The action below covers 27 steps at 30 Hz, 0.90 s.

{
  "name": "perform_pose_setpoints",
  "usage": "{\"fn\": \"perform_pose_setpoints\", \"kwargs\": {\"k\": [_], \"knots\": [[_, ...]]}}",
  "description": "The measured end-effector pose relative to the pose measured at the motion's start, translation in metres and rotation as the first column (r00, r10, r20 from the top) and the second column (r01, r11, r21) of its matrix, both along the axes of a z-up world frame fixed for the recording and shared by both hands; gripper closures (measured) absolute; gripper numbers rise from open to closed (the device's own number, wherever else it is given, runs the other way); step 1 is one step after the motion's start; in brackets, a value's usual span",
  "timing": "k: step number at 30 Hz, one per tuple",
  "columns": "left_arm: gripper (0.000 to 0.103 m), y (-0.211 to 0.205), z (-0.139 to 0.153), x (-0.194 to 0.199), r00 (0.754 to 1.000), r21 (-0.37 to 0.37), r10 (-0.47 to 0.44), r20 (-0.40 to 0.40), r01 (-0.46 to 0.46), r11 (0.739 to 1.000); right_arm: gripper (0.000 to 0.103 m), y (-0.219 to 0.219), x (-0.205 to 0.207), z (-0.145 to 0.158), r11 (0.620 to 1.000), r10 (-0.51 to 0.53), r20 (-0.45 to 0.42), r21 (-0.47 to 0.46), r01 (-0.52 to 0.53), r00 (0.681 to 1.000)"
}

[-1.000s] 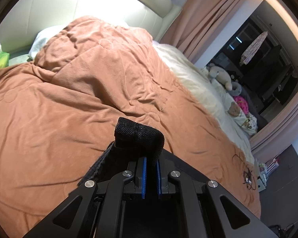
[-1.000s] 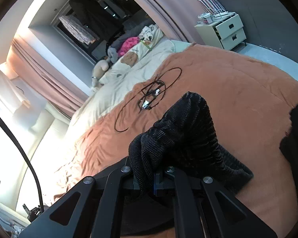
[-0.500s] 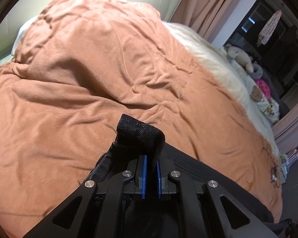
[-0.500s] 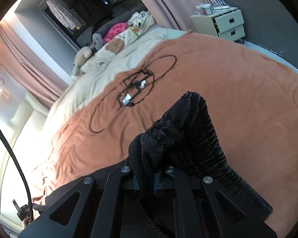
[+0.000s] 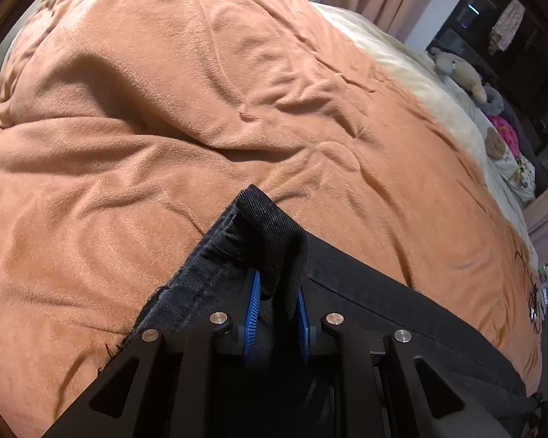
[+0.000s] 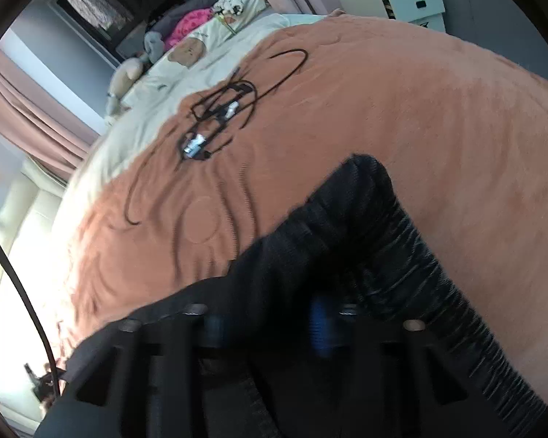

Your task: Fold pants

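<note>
Pants (image 5: 365, 292) now lie on the bed (image 5: 164, 146), so with the left claw (image 5: 276, 310) and right claw (image 6: 270, 323) both just spreading off the cloth still between them, back straight out without snagging the fold.

Pants (image 5: 365, 292) black matt woven cloth; blanket (image 5: 164, 146) soft fleece, seemingly; tool (image 5: 276, 310) pads ribbed blue.

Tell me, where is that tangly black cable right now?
In the right wrist view the black cable lies in loops on the orange blanket, up and left of the black pants, near the blanket's edge by the cream sheet.
</note>
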<state>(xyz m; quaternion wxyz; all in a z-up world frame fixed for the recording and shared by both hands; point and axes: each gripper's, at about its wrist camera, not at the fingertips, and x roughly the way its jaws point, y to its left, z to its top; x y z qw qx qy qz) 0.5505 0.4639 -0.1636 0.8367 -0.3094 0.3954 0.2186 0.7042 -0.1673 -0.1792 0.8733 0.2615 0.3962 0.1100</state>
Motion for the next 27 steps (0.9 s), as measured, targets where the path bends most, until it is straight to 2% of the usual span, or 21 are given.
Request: {"fn": "perform_pose_setpoints", "kwargs": {"k": [1,8,10,11,15,21,23,27], "knots": [[0.083,-0.001,0.0,-0.002,1.0,-0.012,-0.001,0.004,0.001,1.0,0.042,0.001,-0.003,0.003,1.0,0.006,0.006,0.011,-0.006,1.0],[0.08,-0.016,0.003,-0.01,0.999,-0.057,-0.041,0.028,0.043,0.997,0.037,0.014,-0.027,0.017,0.995,0.081,0.002,0.063,-0.081,0.997],[0.08,-0.02,0.002,-0.008,0.998,-0.072,-0.047,0.031,0.049,0.996,0.025,0.026,-0.034,0.022,0.985,0.144,0.013,0.089,-0.145,0.989],[0.08,-0.021,0.002,-0.008,0.998,-0.076,-0.046,0.032,0.049,0.996,0.024,0.029,-0.037,0.02,0.982,0.163,0.011,0.1,-0.163,0.987],[0.08,-0.025,0.001,-0.003,0.999,-0.057,-0.05,0.022,0.051,0.997,0.023,0.07,-0.037,0.019,0.96,0.25,-0.019,0.131,-0.246,0.968],[0.086,-0.024,0.001,0.001,0.999,-0.048,-0.048,0.019,0.049,0.998,0.023,0.109,-0.011,0.013,0.942,0.278,-0.05,0.211,-0.262,0.959],[0.088,-0.023,0.001,0.001,0.999,-0.045,-0.05,0.017,0.051,0.998,0.023,0.117,-0.002,0.011,0.939,0.276,-0.059,0.231,-0.255,0.959],[0.091,-0.023,0.0,0.0,0.998,-0.04,-0.056,0.014,0.056,0.998,0.023,0.122,0.004,-0.003,0.945,0.218,-0.134,0.276,-0.175,0.967]]}}
